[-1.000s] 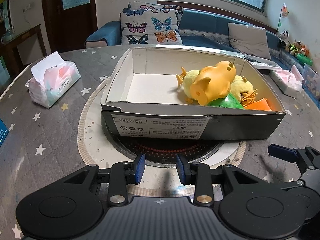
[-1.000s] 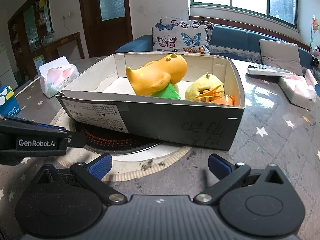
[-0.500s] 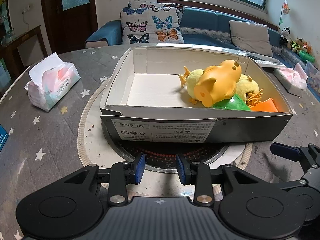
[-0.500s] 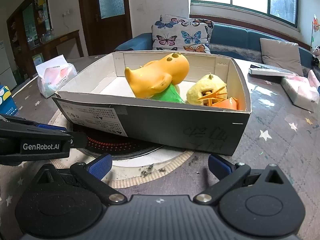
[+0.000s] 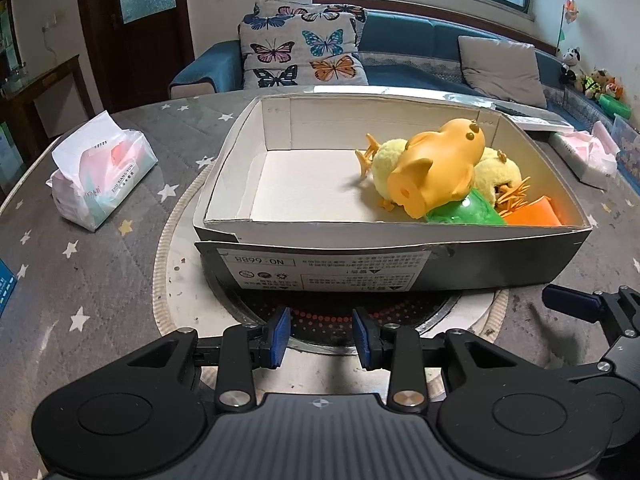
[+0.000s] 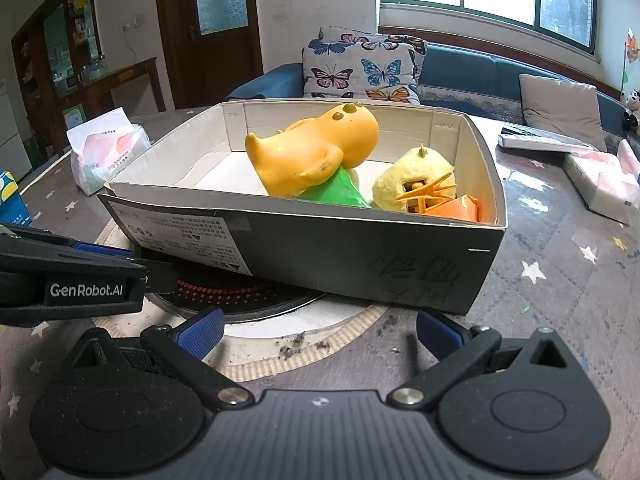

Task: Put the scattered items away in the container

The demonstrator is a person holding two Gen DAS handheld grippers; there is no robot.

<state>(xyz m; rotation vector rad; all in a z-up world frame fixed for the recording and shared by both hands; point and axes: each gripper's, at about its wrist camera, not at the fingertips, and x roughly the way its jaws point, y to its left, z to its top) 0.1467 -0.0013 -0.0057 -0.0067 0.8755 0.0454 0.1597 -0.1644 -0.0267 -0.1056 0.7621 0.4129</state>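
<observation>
A dark cardboard box with a white inside stands on the table over a round burner. In it lie an orange rubber pig, yellow plush chicks, a green toy and an orange piece, all at its right end. My left gripper is empty, its jaws a narrow gap apart, in front of the box. My right gripper is open wide and empty, near the box's front right corner.
A tissue pack lies left of the box. Another tissue pack and a remote lie at the right. A blue box sits at the far left edge. A sofa with a butterfly cushion stands behind the table.
Both grippers have shifted a little, so the box sits slightly further right in the views. Neither gripper's opening changed and the toys stayed put.
</observation>
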